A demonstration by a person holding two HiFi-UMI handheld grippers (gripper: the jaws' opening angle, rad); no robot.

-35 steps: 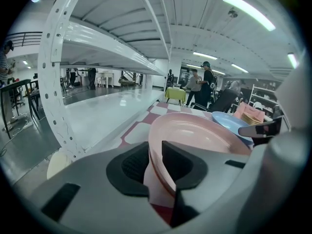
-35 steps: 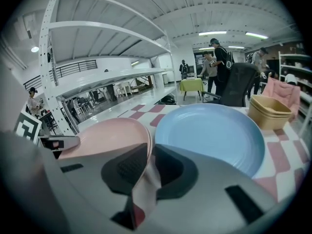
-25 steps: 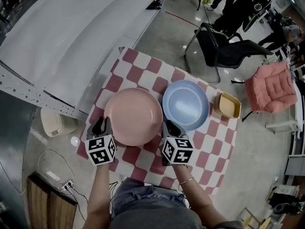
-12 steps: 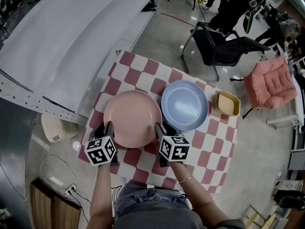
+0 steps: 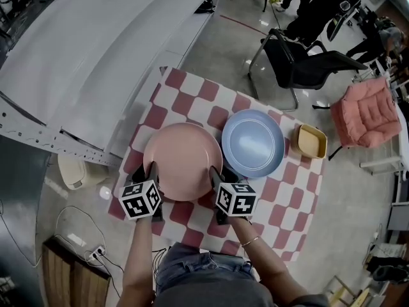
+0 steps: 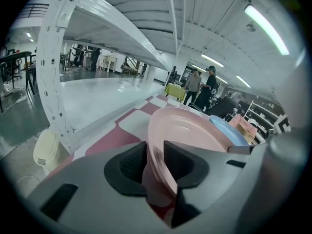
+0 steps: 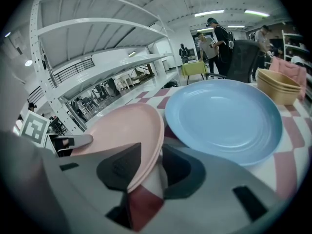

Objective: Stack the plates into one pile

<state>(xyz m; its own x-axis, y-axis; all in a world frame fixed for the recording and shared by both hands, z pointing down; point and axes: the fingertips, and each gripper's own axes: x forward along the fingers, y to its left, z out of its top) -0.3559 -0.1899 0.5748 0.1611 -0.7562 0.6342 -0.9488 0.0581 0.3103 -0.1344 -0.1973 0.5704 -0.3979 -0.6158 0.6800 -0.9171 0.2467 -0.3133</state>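
A large pink plate (image 5: 182, 162) lies on the checkered cloth (image 5: 192, 88), with a blue plate (image 5: 254, 141) touching it on the right. My left gripper (image 5: 148, 171) is at the pink plate's near-left rim. In the left gripper view the rim (image 6: 190, 135) fills the gap of that gripper (image 6: 155, 162); the jaws are closing and the pads look pressed on it. My right gripper (image 5: 217, 174) straddles the near-right rim. In the right gripper view the pink plate (image 7: 122, 128) rests against one pad of that gripper (image 7: 151, 167), with a gap to the other.
A yellow bowl (image 5: 310, 141) stands right of the blue plate (image 7: 224, 118), near the table's right edge. White shelving (image 5: 83, 56) runs along the left. Beyond the table stand a black chair (image 5: 300, 62) and a pink cushioned seat (image 5: 370, 117). A white bin (image 5: 73, 168) sits on the floor at left.
Both grippers have moved in onto the pink plate's near rim, the left from beside the plate's left edge. The right jaws have spread wider around the rim.
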